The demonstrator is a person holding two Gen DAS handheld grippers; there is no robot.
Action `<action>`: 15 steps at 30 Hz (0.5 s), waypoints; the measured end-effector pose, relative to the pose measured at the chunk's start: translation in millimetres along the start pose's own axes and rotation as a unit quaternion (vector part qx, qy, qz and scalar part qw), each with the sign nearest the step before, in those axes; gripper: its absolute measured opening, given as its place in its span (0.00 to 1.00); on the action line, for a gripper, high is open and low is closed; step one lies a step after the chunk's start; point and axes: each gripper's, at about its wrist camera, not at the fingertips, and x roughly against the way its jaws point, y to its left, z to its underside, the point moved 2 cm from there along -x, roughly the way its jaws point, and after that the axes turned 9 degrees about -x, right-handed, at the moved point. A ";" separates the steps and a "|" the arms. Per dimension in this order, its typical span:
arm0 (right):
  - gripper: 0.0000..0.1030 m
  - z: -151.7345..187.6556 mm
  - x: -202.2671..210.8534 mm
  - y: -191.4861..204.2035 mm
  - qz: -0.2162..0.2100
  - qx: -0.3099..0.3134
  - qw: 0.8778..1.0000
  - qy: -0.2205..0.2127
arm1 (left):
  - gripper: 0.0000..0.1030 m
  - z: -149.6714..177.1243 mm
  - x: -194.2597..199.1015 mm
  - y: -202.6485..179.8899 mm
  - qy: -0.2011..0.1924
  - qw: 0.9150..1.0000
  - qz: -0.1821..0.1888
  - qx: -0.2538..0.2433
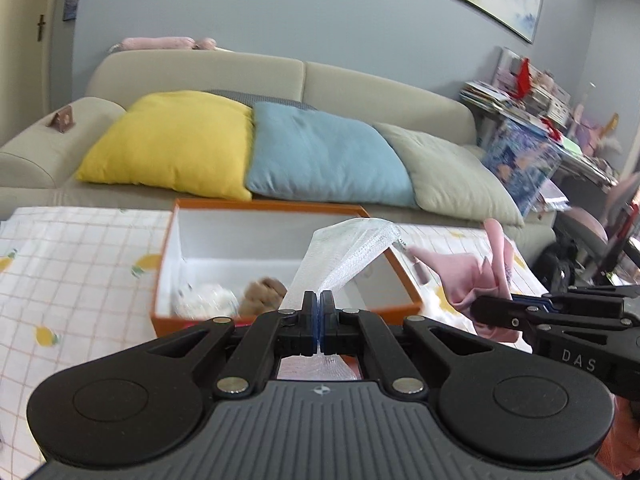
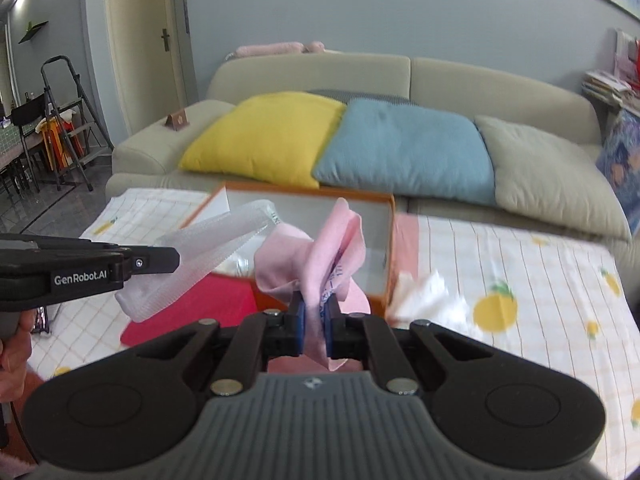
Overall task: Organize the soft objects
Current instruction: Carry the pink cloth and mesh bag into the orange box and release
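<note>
A beige sofa (image 1: 360,92) fills the back of both views, its seat mostly covered by a yellow cushion (image 1: 172,144), a blue cushion (image 1: 324,156) and a grey-green cushion (image 1: 452,168). In front lies a checked cloth with lemon prints (image 2: 520,280), its near part cut off by the gripper bodies. On it stands an open orange box (image 1: 168,264); inside are a white fluffy thing (image 1: 208,300) and a brown plush thing (image 1: 262,290), both blurred and half hidden behind the left gripper, so what they are is unclear. A red cloth (image 2: 208,304) and a white crumpled piece (image 2: 428,296) lie beside the box, smeared by motion.

The left gripper (image 1: 319,300) tilts downward toward the box, jaws pressed together on a strip of white mesh fabric (image 1: 344,252) that arches up over the box's right side. The right gripper (image 2: 315,312), likewise tilted down, is clamped on a pink cloth (image 2: 320,252) bunched up in front of the box. A hand (image 2: 16,344) grips the left handle at the frame edge, mostly cropped.
</note>
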 end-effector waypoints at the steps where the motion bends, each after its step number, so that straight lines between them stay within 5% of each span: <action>1: 0.07 -5.0 -4.5 1.9 0.000 0.003 1.000 -0.002 | 0.00 -4.2 -1.8 3.8 -0.003 1.000 -0.003 0.003; 7: 0.07 -29.2 -40.6 11.9 0.005 0.019 1.000 -0.003 | 0.00 -24.0 -18.8 24.0 -0.005 1.000 -0.023 0.008; 15: 0.07 -43.0 -98.4 6.0 0.003 0.001 0.999 0.040 | 0.00 -21.4 -60.3 60.1 0.047 0.998 -0.040 0.030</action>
